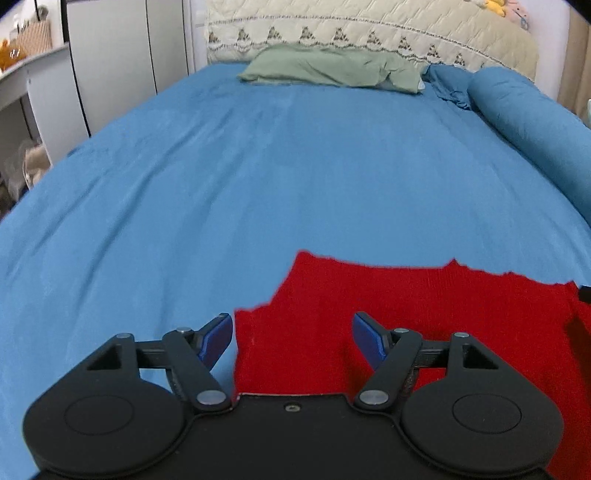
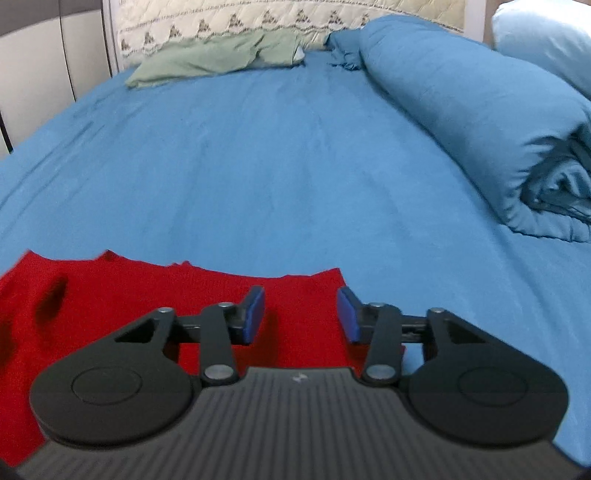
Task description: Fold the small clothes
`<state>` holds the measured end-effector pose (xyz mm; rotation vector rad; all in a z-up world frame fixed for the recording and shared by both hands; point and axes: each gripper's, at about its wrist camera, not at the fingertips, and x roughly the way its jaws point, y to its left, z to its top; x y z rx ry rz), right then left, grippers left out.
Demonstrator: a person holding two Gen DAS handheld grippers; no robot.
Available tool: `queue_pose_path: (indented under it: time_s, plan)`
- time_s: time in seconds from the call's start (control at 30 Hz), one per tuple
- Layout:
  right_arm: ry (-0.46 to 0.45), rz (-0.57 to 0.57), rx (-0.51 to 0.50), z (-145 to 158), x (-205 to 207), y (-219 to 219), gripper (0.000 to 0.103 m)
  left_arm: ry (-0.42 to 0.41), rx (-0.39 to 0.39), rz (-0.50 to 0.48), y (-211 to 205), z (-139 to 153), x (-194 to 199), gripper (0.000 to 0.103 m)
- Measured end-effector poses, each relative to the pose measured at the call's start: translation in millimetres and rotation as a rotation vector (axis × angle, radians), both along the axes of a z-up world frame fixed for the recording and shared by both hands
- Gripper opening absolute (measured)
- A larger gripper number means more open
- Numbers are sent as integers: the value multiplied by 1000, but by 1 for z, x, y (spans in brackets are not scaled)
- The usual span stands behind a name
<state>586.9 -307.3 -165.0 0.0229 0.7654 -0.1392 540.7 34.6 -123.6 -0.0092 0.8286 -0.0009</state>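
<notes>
You are holding both grippers low over the bed (image 1: 258, 166), and each one is pointing toward the headboard at the top of the frame.

In the left wrist view, your left gripper (image 1: 292, 339) is standing with its jaws released and wide apart. Nothing is pressed between the blue pads (image 1: 218, 338). The red garment (image 1: 406, 306) is lying flat on the blue sheet in the lower right of the frame. Its left edge is running just under the gap between the jaws, so the left pad is over the sheet and the right pad is over the red cloth.

In the right wrist view, your right gripper (image 2: 301, 314) is also standing with released jaws, a little less wide, and nothing is clamped between them. Here the red garment (image 2: 147, 288) is filling the lower left of the frame. Its upper right corner is lying just above the jaws, and the cloth is showing in the gap between the pads.

At the top of both views a green pillow (image 1: 328, 66) is resting against the quilted headboard (image 1: 369, 26). A rolled blue duvet (image 2: 480, 122) is lying along the right side of the bed.

In the upper left of the left wrist view, a wicker basket (image 1: 35, 35) is standing on a white shelf; what it is holding you cannot tell.
</notes>
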Motion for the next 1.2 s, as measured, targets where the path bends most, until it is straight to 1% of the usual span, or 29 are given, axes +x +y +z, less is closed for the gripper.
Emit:
queue_pose_path:
  time_s: [0.17, 0.2, 0.23, 0.27, 0.3, 0.37, 0.43, 0.47, 0.53, 0.6, 0.63, 0.67, 0.7, 0.73, 0.77, 0.8, 0.87, 0.93, 1.0, 1.03, 1.07, 1.1, 1.13, 1.2]
  plan:
    - [82, 35, -16, -27, 30, -8, 54, 28, -10, 21, 2, -7, 0, 76]
    - [92, 47, -5, -30, 32, -11, 49, 34, -6, 25, 0, -10, 0, 76]
    - [92, 62, 2, -30, 34, -13, 28, 39, -4, 31, 0, -11, 0, 76]
    - [95, 75, -3, -30, 36, -14, 17, 46, -3, 36, -1, -13, 3, 76]
    - [91, 83, -10, -29, 36, -15, 18, 51, -1, 43, -2, -15, 4, 76]
    - [54, 71, -23, -22, 34, -20, 18, 56, 0, 63, -1, -17, 3, 76]
    - [1, 8, -23, -14, 33, -29, 18, 63, -6, 79, 1, -18, 2, 76]
    - [-8, -23, -21, -13, 33, -33, 18, 67, -5, 85, 2, -20, 2, 76]
    - [20, -62, -49, -22, 39, -38, 18, 81, 9, 96, 4, -25, 2, 76]
    - [42, -60, -81, -32, 41, -38, 18, 96, 22, 113, 7, -29, 2, 76]
    - [41, -67, -102, -35, 40, -36, 23, 105, 23, 123, 9, -31, 1, 76]
    - [35, -85, -119, -36, 40, -35, 32, 115, 22, 132, 12, -33, 1, 76]
    - [29, -112, -132, -36, 38, -34, 57, 122, 21, 145, 15, -35, 0, 76]
    - [9, -127, -131, -32, 31, -34, 66, 123, 13, 160, 19, -34, -3, 76]
    - [-27, -107, -109, -26, 23, -32, 65, 114, 2, 164, 22, -31, -6, 76]
    - [-71, -60, -60, -18, 9, -30, 65, 103, -6, 161, 23, -28, -9, 76]
    - [-109, 4, 32, -9, -17, -24, 67, 94, -1, 147, 23, -25, -16, 76]
    - [-91, 67, 86, -10, -38, -17, 69, 130, 10, 138, 22, -33, -19, 78]
    - [-34, 111, 76, -25, -50, -11, 69, 158, -2, 141, 25, -42, -21, 79]
    - [3, 110, 53, -36, -53, -10, 69, 153, -23, 148, 28, -45, -23, 81]
    - [22, 95, 46, -44, -56, -15, 68, 149, -34, 157, 30, -46, -23, 84]
    - [3, 84, 74, -48, -60, -23, 68, 153, -39, 167, 33, -46, -23, 89]
    - [-9, 61, 104, -49, -62, -30, 67, 159, -45, 177, 35, -46, -22, 90]
    - [-12, 20, 133, -42, -64, -36, 67, 163, -54, 185, 37, -43, -22, 89]
